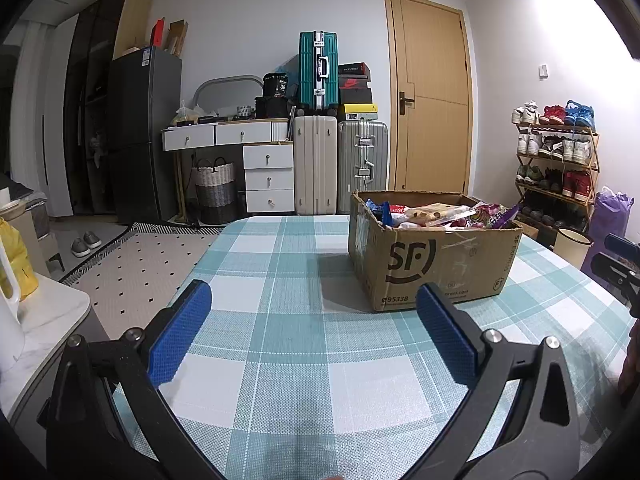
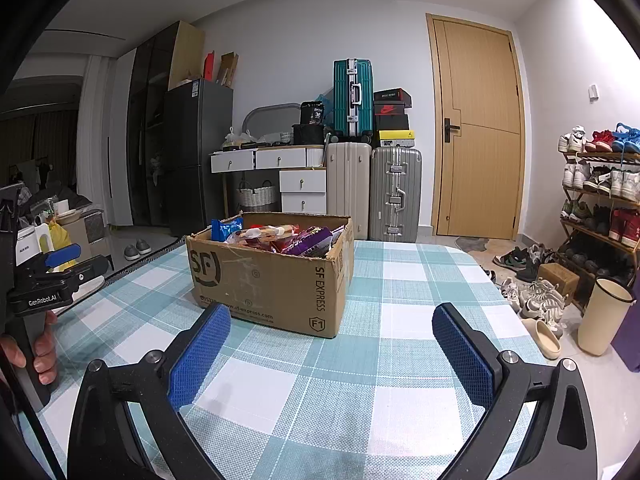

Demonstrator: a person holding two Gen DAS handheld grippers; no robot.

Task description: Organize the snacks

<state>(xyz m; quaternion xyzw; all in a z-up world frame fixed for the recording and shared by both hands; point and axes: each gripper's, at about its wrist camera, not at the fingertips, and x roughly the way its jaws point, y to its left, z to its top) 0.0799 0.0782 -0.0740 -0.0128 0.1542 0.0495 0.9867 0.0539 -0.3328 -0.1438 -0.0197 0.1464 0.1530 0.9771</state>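
A brown cardboard SF box [image 1: 432, 258] full of mixed snack packets [image 1: 444, 214] stands on the checked tablecloth [image 1: 288, 344]. It also shows in the right wrist view [image 2: 272, 280], with the snacks [image 2: 280, 238] piled inside. My left gripper [image 1: 314, 300] is open and empty, low over the cloth, short of the box and to its left. My right gripper [image 2: 332, 320] is open and empty, just short of the box's near right corner. The left gripper [image 2: 60, 264], held in a hand, shows at the left edge of the right wrist view.
The table's left edge [image 1: 192, 264] drops to a dotted rug. A white side counter [image 1: 44, 320] with a yellow bag lies left. Suitcases [image 1: 340, 168], a drawer desk and a door stand behind. A shoe rack [image 2: 600, 200], loose shoes and a cream bin [image 2: 604, 316] lie right.
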